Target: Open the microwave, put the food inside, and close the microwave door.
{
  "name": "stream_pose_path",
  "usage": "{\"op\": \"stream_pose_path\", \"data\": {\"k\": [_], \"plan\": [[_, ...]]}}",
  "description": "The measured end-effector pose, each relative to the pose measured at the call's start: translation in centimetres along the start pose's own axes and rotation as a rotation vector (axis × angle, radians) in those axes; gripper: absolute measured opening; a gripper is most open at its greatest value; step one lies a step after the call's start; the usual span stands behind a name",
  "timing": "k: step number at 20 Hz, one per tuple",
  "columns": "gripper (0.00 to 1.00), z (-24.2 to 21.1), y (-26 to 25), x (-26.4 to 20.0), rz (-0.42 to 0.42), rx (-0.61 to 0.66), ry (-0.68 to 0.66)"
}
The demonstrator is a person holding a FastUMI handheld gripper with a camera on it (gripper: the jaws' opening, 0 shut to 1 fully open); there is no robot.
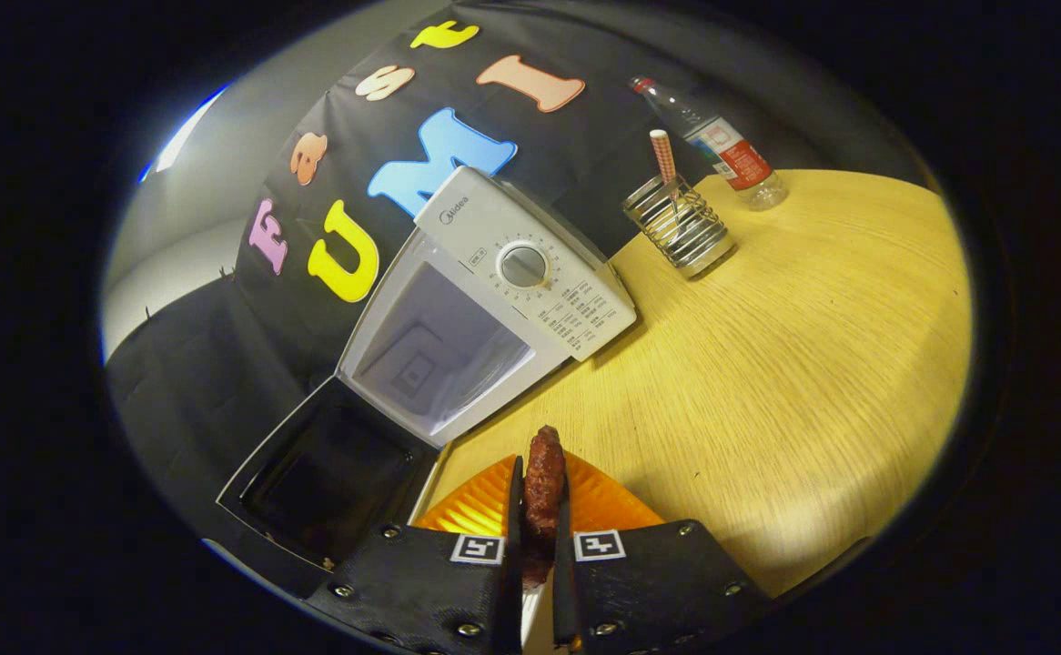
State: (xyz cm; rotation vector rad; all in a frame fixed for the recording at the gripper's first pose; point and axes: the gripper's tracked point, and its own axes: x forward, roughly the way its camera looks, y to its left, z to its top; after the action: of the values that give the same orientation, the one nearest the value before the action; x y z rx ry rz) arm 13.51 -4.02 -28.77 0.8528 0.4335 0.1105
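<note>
A brown sausage-like piece of food point(544, 478) stands between my fingers, and my gripper point(538, 496) is shut on it. Right beneath it lies an orange ribbed plate point(476, 509) on the wooden table point(794, 382). Just ahead sits a white microwave point(530, 264) with a round dial; its cavity point(439, 350) is exposed and looks bare inside. Its dark-windowed door point(326, 473) hangs swung out wide, beside my left finger.
Beyond the microwave, a wire-mesh metal holder point(681, 227) with a patterned straw stands on the table. A clear water bottle point(722, 141) with a red label sits further back by the black cloth wall.
</note>
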Motion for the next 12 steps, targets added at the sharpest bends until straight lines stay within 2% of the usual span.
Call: {"op": "stream_pose_path", "data": {"k": [4, 12], "plan": [[0.13, 2.1, 0.7, -1.0, -0.007, 0.017, -0.076], [0.13, 3.6, 6.1, -1.2, 0.054, 0.039, -0.084]]}}
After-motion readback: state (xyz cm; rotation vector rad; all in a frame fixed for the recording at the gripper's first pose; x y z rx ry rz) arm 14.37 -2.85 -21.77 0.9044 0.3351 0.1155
